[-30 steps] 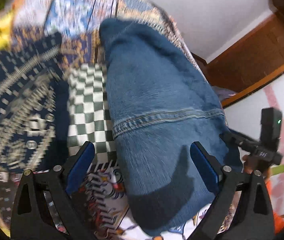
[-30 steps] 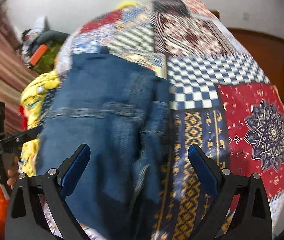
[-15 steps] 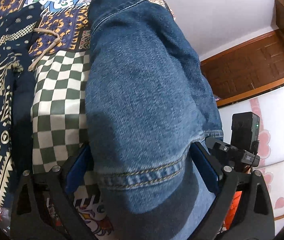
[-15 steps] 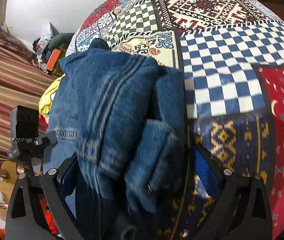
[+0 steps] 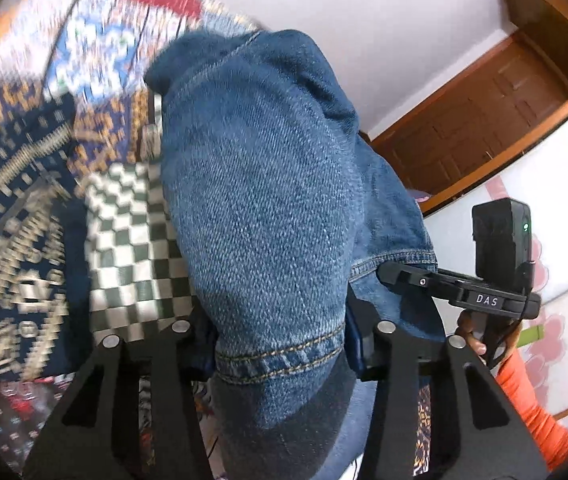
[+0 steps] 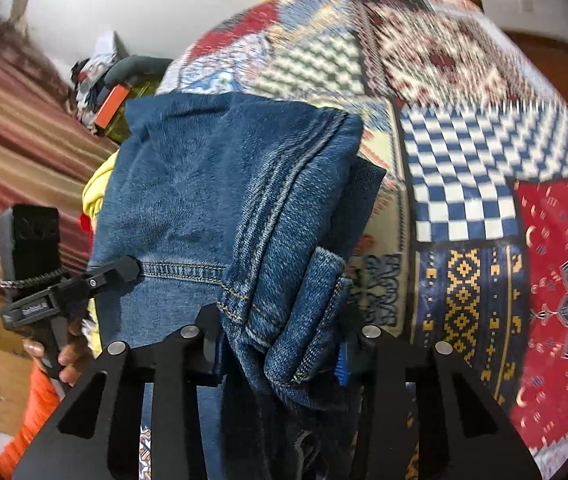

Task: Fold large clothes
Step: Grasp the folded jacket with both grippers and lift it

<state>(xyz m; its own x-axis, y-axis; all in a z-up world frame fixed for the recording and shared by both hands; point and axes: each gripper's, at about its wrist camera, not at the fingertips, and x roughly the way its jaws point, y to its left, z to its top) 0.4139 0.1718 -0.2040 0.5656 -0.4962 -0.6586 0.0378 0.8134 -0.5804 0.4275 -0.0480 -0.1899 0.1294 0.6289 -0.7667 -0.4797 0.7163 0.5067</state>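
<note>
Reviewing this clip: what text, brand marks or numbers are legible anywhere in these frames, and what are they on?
"DAS": white letters on the black arm of the right gripper, seen in the left wrist view.
The white print on the left gripper arm in the right wrist view is too blurred to read.
Nothing readable on the jeans.

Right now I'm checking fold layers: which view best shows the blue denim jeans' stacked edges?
Right wrist view: the blue denim jeans show stacked seams and hems. Left wrist view shows one smooth hemmed panel.
</note>
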